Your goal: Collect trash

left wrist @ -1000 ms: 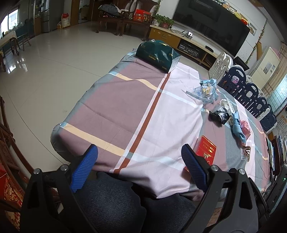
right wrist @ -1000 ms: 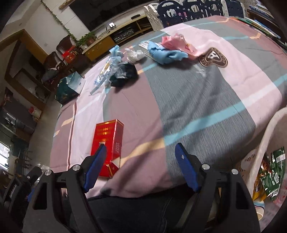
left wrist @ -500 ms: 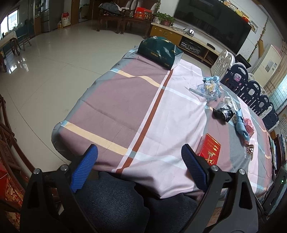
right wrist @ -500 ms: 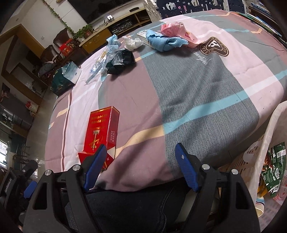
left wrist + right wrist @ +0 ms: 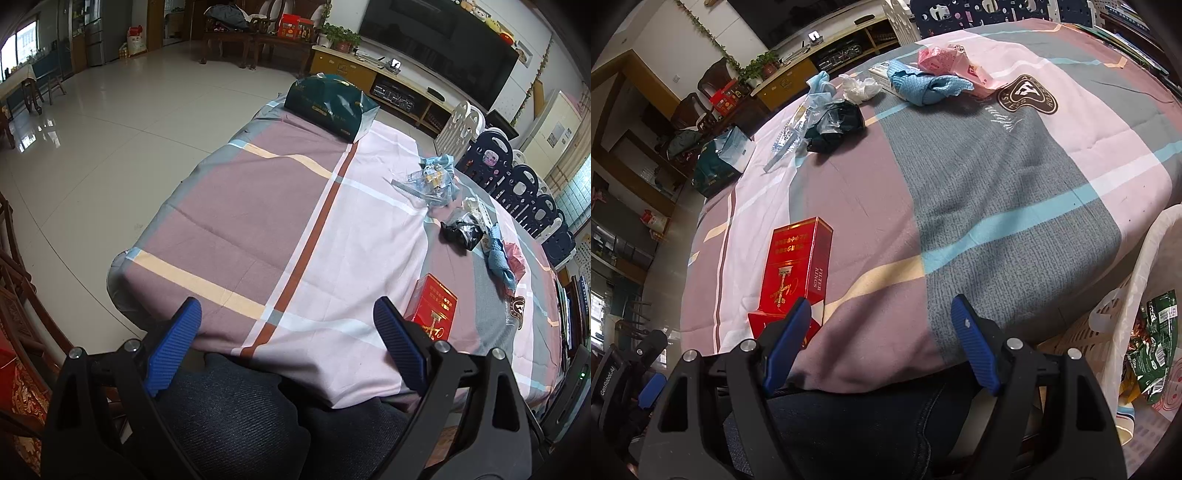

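There, boxy glossy red carton [image 5: 796, 273] on checked cloth [image 5: 997, 206].

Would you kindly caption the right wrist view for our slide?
Open right gripper hovers near a red cigarette carton on the striped tablecloth.

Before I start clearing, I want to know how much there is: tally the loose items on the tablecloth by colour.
Red: 1, the red carton
Black: 1, the crumpled black bag
White: 1, the white tissue wad
Blue: 1, the blue cloth
Pink: 1, the pink wrapper
Clear: 1, the clear plastic packet
Dark green: 1, the green gift bag
Total: 7
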`<state>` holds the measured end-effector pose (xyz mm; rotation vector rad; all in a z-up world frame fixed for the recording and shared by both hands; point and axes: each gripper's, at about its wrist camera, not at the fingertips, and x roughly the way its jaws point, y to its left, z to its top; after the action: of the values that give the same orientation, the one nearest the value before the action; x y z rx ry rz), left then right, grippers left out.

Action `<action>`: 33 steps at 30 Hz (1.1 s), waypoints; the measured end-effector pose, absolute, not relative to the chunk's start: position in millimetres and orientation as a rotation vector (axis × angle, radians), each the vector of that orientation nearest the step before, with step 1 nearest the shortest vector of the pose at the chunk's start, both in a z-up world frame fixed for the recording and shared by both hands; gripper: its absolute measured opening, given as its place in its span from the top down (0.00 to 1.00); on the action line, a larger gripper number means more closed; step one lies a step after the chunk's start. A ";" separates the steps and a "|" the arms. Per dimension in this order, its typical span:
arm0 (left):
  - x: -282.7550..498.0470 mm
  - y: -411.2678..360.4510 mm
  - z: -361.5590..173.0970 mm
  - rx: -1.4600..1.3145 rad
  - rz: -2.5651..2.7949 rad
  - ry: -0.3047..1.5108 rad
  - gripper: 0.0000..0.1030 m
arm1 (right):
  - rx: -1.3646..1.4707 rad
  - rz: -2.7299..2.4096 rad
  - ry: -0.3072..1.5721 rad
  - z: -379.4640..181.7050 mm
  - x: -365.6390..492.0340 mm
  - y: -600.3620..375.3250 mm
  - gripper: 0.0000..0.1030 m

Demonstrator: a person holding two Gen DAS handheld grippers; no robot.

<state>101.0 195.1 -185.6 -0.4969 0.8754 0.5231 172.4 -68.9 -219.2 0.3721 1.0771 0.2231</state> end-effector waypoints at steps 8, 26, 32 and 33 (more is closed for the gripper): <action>101.1 195.3 -185.6 -0.497 0.523 0.876 0.09 | 0.373 0.217 1.079 -220.3 172.1 -70.7 0.25; 101.4 195.7 -186.0 -0.496 0.523 0.877 0.09 | 0.369 0.215 1.086 -221.5 172.5 -71.1 0.25; 100.8 195.6 -186.5 -0.497 0.525 0.878 0.09 | 0.368 0.215 1.087 -222.2 172.5 -70.8 0.25; 101.2 195.6 -186.4 -0.497 0.525 0.878 0.09 | 0.368 0.215 1.087 -222.2 172.6 -71.0 0.25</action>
<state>101.2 195.6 -186.4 -0.4968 0.8775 0.5245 172.6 -71.0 -222.2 0.3678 1.0875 0.2149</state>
